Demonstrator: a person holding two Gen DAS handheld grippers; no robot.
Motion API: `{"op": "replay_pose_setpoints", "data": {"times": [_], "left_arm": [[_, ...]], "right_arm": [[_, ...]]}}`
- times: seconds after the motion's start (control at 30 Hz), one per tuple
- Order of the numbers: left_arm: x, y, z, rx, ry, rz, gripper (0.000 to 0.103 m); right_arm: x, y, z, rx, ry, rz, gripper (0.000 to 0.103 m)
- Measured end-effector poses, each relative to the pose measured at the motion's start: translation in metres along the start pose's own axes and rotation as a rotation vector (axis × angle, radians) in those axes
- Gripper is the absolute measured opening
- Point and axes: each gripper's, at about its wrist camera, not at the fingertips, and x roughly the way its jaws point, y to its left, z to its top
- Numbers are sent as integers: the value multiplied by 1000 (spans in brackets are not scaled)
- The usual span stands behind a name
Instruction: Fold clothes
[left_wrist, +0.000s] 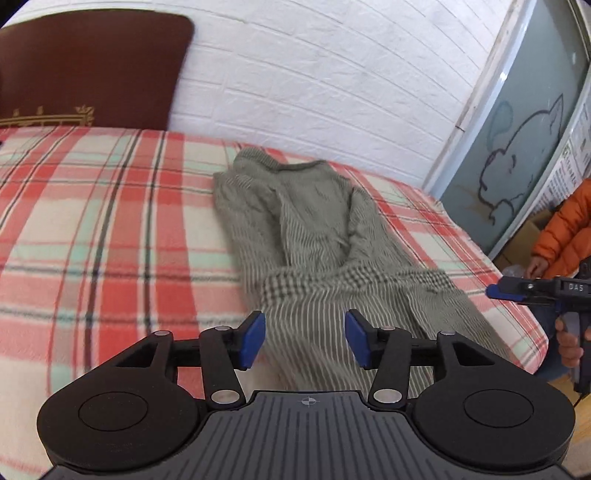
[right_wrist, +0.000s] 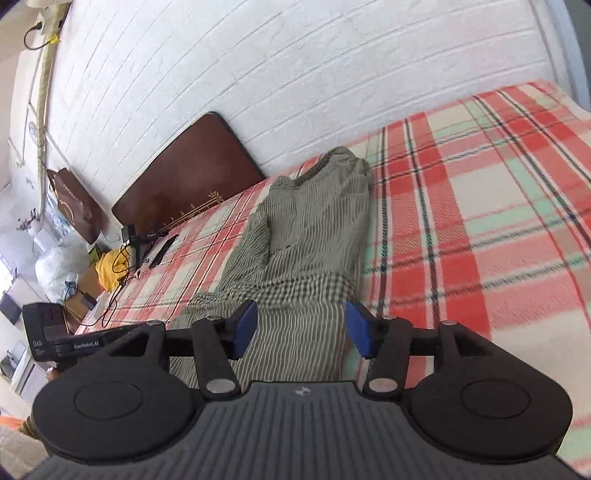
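Headboard (left_wrist: 92, 66) at the far left, marking the head end of the bed and nothing more. Next to it, plaid blanket (left_wrist: 92, 221), covering the whole mattress. Lying on that blanket, right of centre and running lengthwise from the near edge toward the white wall: striped grey-green garment (left_wrist: 314, 229), already narrowed, with a checked band (left_wrist: 332, 284) crossing it partway down.

Hovering above the garment's near end: left gripper (left_wrist: 304, 339), standing wide, holding nothing, blue pads clear of the cloth. Further right, at the bed's edge: right gripper (right_wrist: 301, 328), likewise standing wide and empty over the same near end. Beyond it, an orange sleeve (left_wrist: 565, 229), staying off the bed.

Probably preparing the lengthwise fold, bringing the near end up toward the collar. Doing it well means:

- coming down on the two near corners at matching spots, left and right
- pinching all layers at once, not only the top one
- lifting both sides together and level
- carrying the edge over the checked band without dragging the folded-in parts loose
- laying it down square with the collar end before letting go
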Motion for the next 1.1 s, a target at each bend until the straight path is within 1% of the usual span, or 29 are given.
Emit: {"op": "replay_pose_setpoints", "data": {"times": [0.1,0.2,0.27,0.33,0.37,0.4,0.43,0.47,0.5,0.57,0.63,0.7,0.83,0.87,0.9,0.93,0.97,1.0,1.03,1.1], "left_arm": [[20,1,3,-2,41,-5,65],[26,-1,2,7,44,-13,66],[30,-2,3,10,41,-14,70],[34,-2,4,8,50,-16,69],[36,-1,4,5,57,-22,62],[37,-1,5,3,65,-33,42],[38,-1,5,1,73,-44,13],[39,-1,5,-1,76,-48,9],[39,-2,6,-3,73,-47,8],[38,-4,10,5,62,-43,5],[39,-6,15,18,50,-34,5],[46,-5,19,27,50,-13,5],[70,2,15,8,96,2,4],[72,4,14,-3,99,3,4],[69,5,13,-13,89,5,11],[66,6,13,-24,79,6,32],[60,8,14,-33,63,13,39],[52,9,16,-39,41,31,44],[44,11,19,-41,19,51,49],[26,7,25,-33,-13,53,48]], "right_arm": [[25,-10,-1,-16,32,-35,59],[35,-17,-3,11,46,-16,59],[40,-19,-3,17,54,-12,59],[44,-20,-3,23,67,-3,59],[46,-20,-4,25,75,6,53],[47,-20,-3,21,85,25,35],[48,-19,-3,17,92,39,24],[48,-17,-2,13,96,47,11],[48,-15,-2,10,101,56,9],[45,-12,3,11,78,74,7],[41,-11,8,15,44,92,7],[45,-10,11,2,34,70,7],[68,-23,4,54,87,17,7],[71,-25,1,68,95,14,10],[73,-27,-1,80,99,14,14],[71,-27,-2,86,90,14,15],[67,-27,-2,89,74,14,21],[61,-26,-1,90,51,6,31],[53,-24,2,88,17,-13,33],[36,-19,7,68,-57,-40,34]]}}
